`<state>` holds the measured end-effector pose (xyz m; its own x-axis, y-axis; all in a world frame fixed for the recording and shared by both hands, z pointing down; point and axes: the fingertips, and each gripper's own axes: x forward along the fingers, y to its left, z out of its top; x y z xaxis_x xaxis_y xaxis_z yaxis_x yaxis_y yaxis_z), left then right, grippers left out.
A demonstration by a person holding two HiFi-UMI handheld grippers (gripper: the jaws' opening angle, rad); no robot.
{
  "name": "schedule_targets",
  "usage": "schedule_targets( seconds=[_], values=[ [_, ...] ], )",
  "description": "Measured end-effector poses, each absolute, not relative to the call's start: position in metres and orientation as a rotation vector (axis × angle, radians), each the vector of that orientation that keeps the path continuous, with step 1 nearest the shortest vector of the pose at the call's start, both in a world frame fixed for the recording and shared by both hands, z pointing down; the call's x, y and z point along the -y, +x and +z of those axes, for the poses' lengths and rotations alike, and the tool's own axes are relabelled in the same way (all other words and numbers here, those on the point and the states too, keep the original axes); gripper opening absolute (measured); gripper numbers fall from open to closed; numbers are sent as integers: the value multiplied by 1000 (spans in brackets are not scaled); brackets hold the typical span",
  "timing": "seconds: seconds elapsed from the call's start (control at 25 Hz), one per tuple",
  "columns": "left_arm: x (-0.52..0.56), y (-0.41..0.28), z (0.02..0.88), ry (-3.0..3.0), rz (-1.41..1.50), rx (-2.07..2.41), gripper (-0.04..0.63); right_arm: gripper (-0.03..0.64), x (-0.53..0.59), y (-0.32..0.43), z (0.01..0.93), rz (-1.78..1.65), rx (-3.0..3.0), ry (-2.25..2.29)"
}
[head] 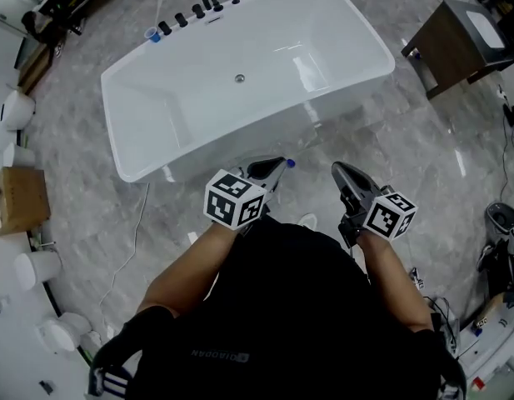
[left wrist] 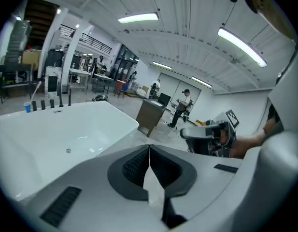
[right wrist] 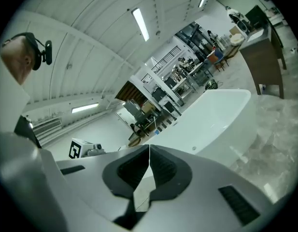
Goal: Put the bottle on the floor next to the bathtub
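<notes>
Apparently the placing step is already done: a small blue-capped item, most likely the bottle [head: 290, 163], shows near the centre of the head view on the grey floor [head: 82, 140], just beside the near wall of the white bathtub [head: 323, 23]. Only its blue top is visible. The rest is hidden behind the left tool [head: 277, 167], so I cannot tell whether it stands upright. Both tools are held up in front of the person. The left tool and the right tool [head: 340, 170] each have their jaws pressed together with nothing between them. Little seems left beyond checking that the bottle rests steady beside the tub.
</notes>
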<state>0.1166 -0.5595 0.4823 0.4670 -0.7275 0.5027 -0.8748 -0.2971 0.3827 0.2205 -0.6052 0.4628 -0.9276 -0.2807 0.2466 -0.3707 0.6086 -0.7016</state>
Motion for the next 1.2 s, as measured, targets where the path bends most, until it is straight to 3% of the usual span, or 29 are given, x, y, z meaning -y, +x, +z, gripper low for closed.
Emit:
schedule_targets(
  seconds=[0.44,1.2],
  values=[
    [507,131,453,2039,248,1498,18,40,566,279,464,1204,2758,486],
    [370,74,451,2227,326,1284,17,40,407,216,453,1126,2757,802]
  ],
)
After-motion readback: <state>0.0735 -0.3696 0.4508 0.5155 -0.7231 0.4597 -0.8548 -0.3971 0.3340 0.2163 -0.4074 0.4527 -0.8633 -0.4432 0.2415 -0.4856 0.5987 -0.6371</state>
